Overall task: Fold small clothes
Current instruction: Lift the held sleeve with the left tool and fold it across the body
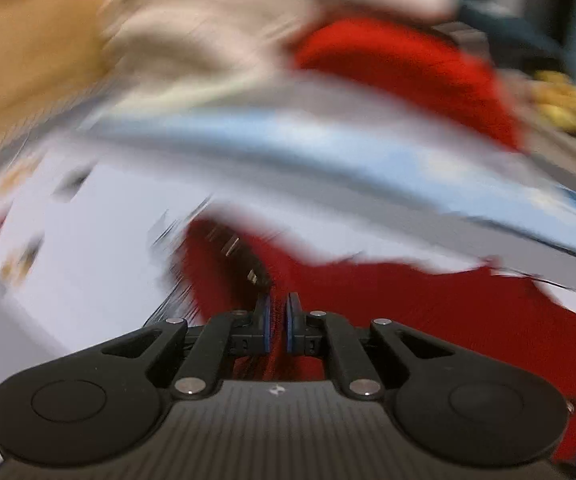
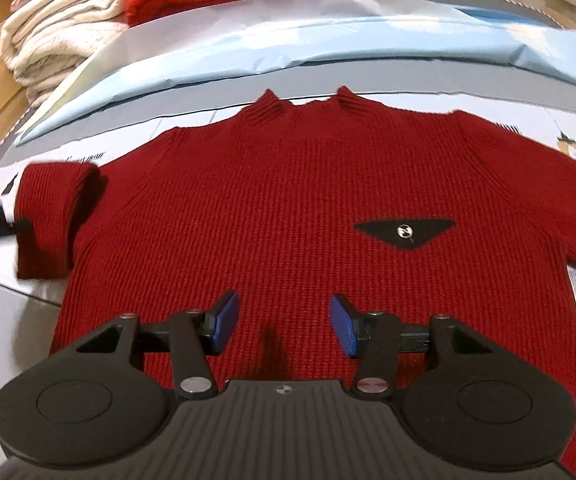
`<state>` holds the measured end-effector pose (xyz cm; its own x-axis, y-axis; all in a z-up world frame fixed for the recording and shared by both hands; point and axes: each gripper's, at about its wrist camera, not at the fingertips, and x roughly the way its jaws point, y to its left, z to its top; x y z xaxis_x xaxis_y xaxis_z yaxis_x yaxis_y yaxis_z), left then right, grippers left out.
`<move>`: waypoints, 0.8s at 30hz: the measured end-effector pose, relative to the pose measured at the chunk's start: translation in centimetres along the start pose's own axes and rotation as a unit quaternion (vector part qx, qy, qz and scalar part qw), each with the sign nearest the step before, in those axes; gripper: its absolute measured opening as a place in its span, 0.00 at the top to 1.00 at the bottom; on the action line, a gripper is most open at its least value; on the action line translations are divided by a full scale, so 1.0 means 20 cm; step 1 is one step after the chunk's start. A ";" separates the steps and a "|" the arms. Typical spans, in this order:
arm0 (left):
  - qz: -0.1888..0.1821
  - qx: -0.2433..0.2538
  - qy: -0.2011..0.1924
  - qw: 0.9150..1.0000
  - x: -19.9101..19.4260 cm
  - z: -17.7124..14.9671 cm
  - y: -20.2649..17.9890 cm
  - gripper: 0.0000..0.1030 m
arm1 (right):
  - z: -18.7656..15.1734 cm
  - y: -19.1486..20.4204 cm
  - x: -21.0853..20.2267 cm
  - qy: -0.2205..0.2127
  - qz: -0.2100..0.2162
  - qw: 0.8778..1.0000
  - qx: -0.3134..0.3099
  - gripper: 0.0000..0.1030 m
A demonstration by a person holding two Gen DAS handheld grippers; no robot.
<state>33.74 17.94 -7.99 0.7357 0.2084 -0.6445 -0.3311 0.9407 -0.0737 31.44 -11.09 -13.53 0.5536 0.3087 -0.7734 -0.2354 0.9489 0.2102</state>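
A pale printed sheet point(image 2: 527, 40) is covering the work surface, showing bare room past the collar and left cuff. The red sweater point(image 2: 295, 208) is lying flat on it, collar pointing away, sleeves spreading side to side, its hem cut off below. The right gripper point(image 2: 284, 328) is hovering wide open over the lower body. The left gripper point(image 1: 276, 326) is pinching red knit between nearly closed pads; that view is blurring heavily.
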 end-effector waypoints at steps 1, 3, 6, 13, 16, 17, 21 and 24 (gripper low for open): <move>-0.045 0.011 -0.016 0.999 -0.05 0.01 -0.06 0.94 | 0.00 0.01 0.00 -0.003 0.002 1.000 -0.008 0.49; -0.164 0.029 -0.052 0.985 -0.18 0.03 -0.17 0.93 | 0.00 0.04 -0.02 -0.010 0.013 1.000 -0.025 0.49; -0.299 0.058 -0.075 0.950 -0.32 0.02 -0.31 0.85 | -0.01 0.08 -0.04 -0.024 0.033 0.998 -0.054 0.49; -0.228 -0.006 -0.053 0.972 -0.22 0.02 -0.20 0.68 | 0.01 0.09 -0.04 -0.037 0.030 0.997 -0.068 0.49; -0.148 -0.030 -0.027 0.988 -0.14 0.02 -0.10 0.68 | 0.02 0.02 -0.01 -0.025 0.033 0.998 -0.037 0.48; -0.124 -0.041 -0.017 0.991 -0.11 0.02 -0.07 0.68 | 0.02 0.00 0.00 -0.020 0.039 0.999 -0.024 0.48; -0.087 -0.094 0.014 0.992 -0.02 0.07 0.09 0.68 | 0.03 -0.11 0.02 0.002 0.073 0.995 0.071 0.48; -0.069 -0.117 0.024 0.990 -0.01 0.07 0.17 0.68 | 0.03 -0.22 -0.04 -0.037 0.116 0.974 0.189 0.48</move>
<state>33.30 21.46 -7.04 0.7560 0.0637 -0.6514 -0.3618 0.8700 -0.3348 32.55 -15.54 -13.39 0.5790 0.5094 -0.6367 -0.0587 0.8049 0.5906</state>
